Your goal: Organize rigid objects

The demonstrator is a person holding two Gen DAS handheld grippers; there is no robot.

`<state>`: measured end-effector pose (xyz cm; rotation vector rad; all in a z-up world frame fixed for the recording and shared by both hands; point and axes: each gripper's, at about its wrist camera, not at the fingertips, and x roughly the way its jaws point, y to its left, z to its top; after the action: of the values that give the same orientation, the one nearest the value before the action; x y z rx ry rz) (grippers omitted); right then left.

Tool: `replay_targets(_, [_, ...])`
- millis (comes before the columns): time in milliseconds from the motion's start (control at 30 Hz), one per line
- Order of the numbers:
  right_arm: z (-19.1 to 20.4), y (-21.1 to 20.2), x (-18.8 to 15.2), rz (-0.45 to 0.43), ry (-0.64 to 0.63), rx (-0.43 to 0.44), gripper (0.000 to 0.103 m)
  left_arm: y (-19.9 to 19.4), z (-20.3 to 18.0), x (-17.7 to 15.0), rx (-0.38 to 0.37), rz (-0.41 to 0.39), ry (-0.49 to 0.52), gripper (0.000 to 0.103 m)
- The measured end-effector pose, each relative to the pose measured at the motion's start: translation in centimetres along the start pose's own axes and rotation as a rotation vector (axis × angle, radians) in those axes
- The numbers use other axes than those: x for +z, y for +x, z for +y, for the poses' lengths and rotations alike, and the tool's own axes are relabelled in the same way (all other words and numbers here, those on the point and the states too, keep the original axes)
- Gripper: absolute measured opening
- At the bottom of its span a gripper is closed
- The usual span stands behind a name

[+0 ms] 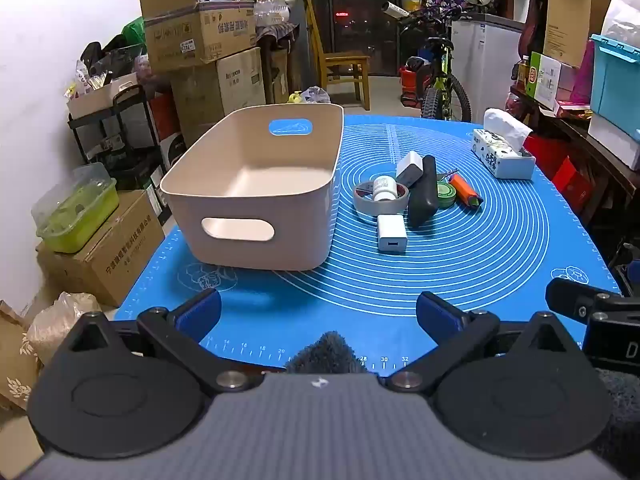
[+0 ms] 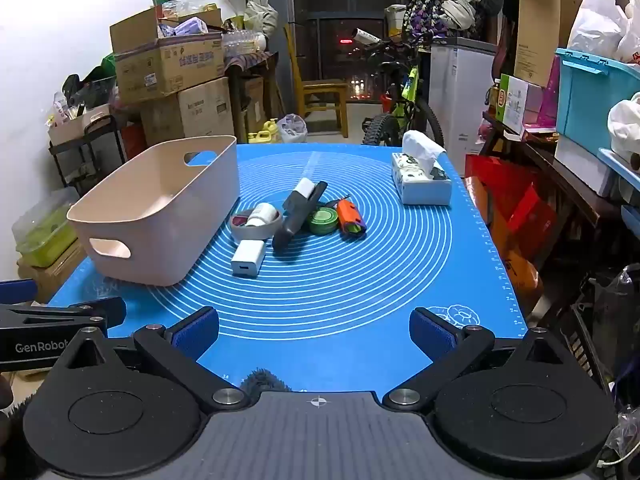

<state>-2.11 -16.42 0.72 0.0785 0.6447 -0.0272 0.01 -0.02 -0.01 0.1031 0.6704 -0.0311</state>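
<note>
Presently, left wrist view: left tongs (image 1: 318,314) spread wide, holding nothing, low over the near edge of the blue mat (image 1: 480,264) on the surface. Beige bin (image 1: 256,184) stands left of centre, nothing visible inside. Just right of it, a cluster: white charger (image 1: 391,233), tape roll (image 1: 380,199) with a small white bottle (image 1: 385,189) lying in it, dark case (image 1: 424,192).

Right wrist view: right tongs (image 2: 315,330) likewise wide, unloaded. Green tin (image 2: 322,220), orange tool (image 2: 349,216) beside the case. Tissue box (image 2: 424,184) well apart. Judgement: nothing sorted yet; every item remains.
</note>
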Motion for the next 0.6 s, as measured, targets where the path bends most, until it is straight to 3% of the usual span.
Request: replay_targets(600, [0.0, 0.08, -0.01, 0.003, -0.004, -0.007, 0.101, 0.55, 0.38, -0.02, 0.002, 0.0, 0.004, 0.102])
